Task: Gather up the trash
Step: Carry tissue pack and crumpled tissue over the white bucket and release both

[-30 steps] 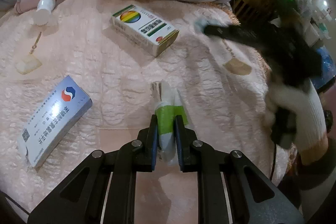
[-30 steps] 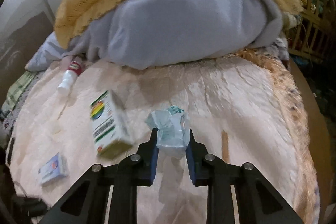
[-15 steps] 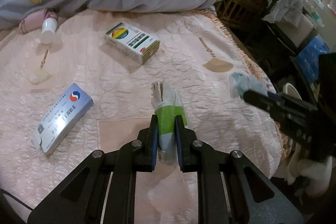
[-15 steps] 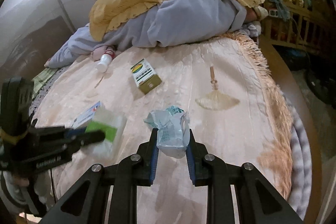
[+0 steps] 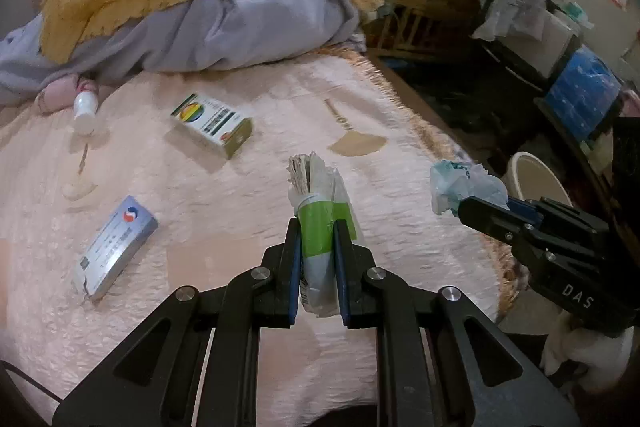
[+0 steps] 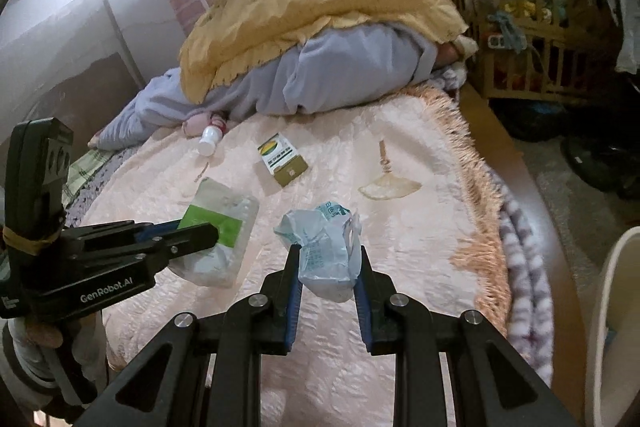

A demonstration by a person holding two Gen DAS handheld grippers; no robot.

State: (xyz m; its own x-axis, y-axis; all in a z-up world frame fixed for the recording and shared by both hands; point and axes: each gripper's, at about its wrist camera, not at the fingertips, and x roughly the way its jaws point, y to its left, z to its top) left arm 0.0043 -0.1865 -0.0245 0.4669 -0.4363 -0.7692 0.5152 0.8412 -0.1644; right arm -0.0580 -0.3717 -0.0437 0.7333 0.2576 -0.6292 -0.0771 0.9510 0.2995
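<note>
Over the pink quilted bedspread (image 5: 224, 211), the left gripper (image 5: 317, 247) clamped a green-and-white packet (image 5: 318, 223) and the right gripper (image 6: 326, 263) a crumpled pale-blue wrapper (image 6: 324, 247), both lifted clear; next, presumably, carriage to the white bin (image 6: 616, 307) beside the bed.

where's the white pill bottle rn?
The white pill bottle lies on the pink bedspread at far left in the left wrist view, against the grey blanket, left of the green-and-white box.
</note>
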